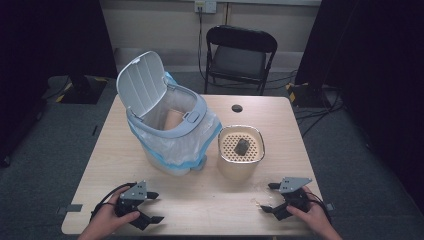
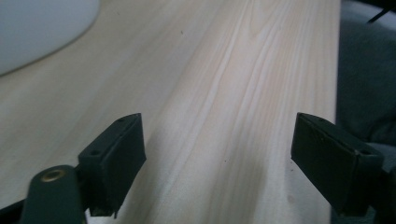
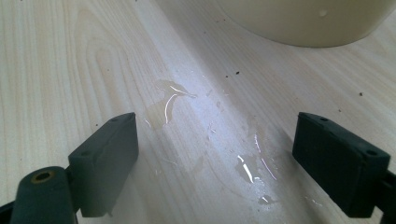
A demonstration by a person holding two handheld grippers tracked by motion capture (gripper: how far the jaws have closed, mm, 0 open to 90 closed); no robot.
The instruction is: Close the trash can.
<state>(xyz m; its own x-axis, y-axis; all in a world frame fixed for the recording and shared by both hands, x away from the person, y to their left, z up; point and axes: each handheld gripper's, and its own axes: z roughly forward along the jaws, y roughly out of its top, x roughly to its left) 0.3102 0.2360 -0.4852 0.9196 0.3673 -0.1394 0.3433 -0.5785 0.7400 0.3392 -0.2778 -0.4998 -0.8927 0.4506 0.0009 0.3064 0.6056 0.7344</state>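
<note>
Both claws wide open, empty, parked at the near bench (image 1: 200, 200) edge: left claw (image 1: 152, 207), right claw (image 1: 267, 197). Strainer tub (image 1: 241, 150) just ahead of right claw; spilled water (image 3: 210, 135) between its jaws, likely the next cleanup target.

no readable text, labels or signs

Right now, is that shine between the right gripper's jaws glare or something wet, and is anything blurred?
Right gripper view: the shine is liquid puddles on the table, catching light. Left gripper view: the bin's white edge is out of focus. High view: sharp, dark surroundings.
</note>
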